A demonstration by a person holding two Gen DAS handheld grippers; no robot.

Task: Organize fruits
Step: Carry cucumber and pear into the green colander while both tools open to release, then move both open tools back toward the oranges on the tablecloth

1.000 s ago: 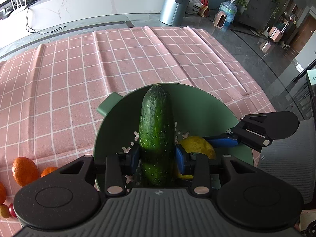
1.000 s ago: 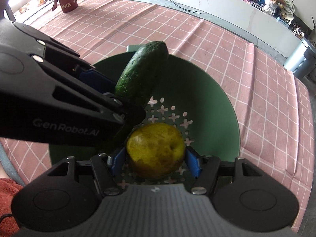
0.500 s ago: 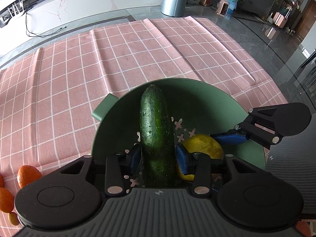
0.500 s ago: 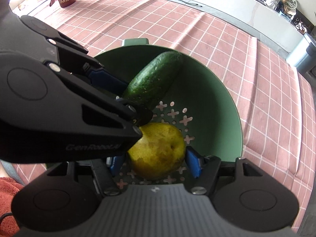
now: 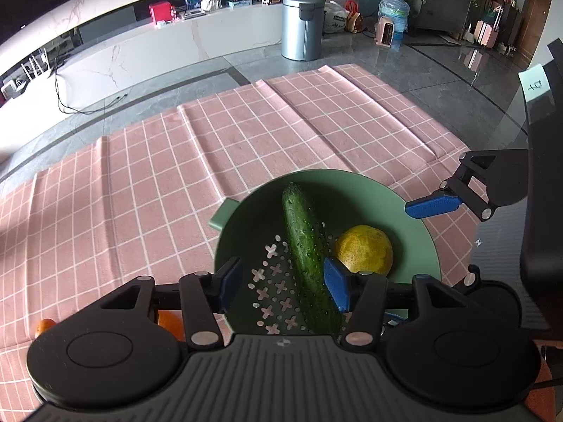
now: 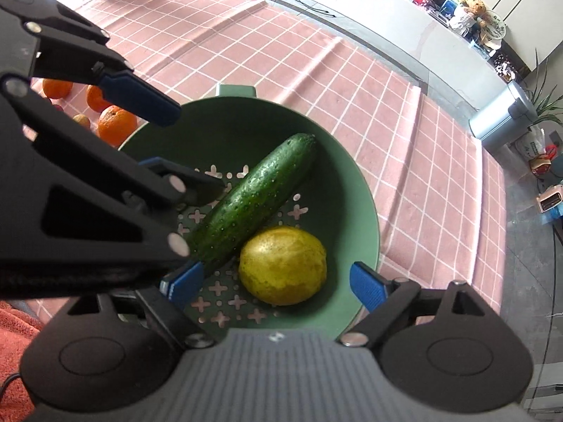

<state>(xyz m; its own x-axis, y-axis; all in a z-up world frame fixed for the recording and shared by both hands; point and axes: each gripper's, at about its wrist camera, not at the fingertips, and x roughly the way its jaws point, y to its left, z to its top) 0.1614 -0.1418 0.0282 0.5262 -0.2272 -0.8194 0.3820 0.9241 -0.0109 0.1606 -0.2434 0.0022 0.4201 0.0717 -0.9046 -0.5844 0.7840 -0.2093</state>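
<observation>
- With both fruits lying loose in the bowl (image 6: 355,190), neither gripper holds anything: the left gripper (image 5: 283,283) has its jaws spread wide over the bowl's near side, and the right gripper (image 6: 274,283) is just as wide, its blue pads either side of the lemon (image 6: 283,265) without touching it.
- I judge both are open because the drop is done; the pads stand clear, so lifting away should not drag either item out.
- The cucumber (image 6: 255,197) lies slanted across the perforated floor, its far tip up against the bowl's wall, because it is too long to lie flat in the round base.
- It is dark green, bumpy and glossy, with small pale specks along the skin.
- The lemon sits just right of it, touching or nearly so, at the low point of the bowl; it is yellow, rounded and slightly mottled.
- From the left wrist view, the left gripper's right pad (image 5: 336,283) overlaps the cucumber's near end; whether it touches I cannot tell.
- The bowl is pale green with cross-shaped drain holes and a tab handle (image 6: 235,90) on the far side, and it stands on a pink checked cloth (image 5: 218,147).
- Several oranges (image 6: 116,123) wait on the cloth left of the bowl, well apart from both grippers; in my judgement they come next.
</observation>
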